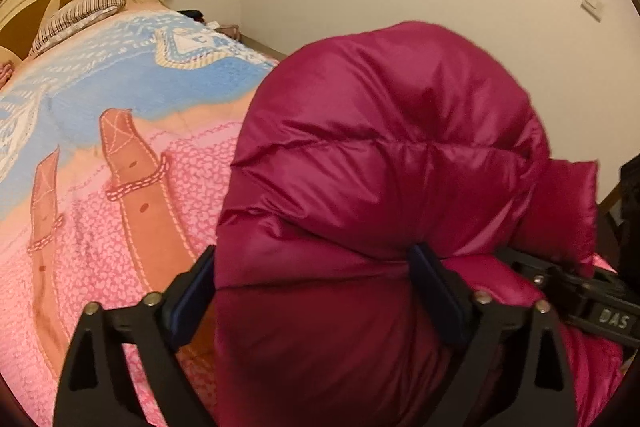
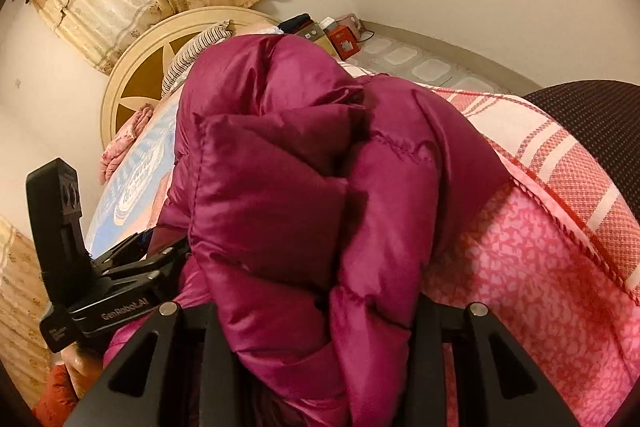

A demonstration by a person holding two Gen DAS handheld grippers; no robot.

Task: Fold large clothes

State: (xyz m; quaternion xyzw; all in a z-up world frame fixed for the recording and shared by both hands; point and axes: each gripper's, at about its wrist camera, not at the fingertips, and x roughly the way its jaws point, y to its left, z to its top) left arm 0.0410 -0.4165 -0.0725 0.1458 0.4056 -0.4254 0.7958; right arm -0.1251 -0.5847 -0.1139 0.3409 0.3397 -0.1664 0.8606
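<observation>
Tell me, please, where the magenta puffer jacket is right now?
In both wrist views the magenta puffer jacket is bunched between the two grippers, above the pink bedspread.

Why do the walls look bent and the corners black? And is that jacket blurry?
Left wrist view: fisheye lens bows the bed and leaves dark corners; warm indoor light puts sheen on the magenta puffer jacket, soft-edged up close. Right wrist view: same curving, headboard warped; jacket near the lens slightly blurred.

Magenta quilted jacket point(image 1: 380, 155), pink-blue blanket point(image 1: 120, 155)
</observation>
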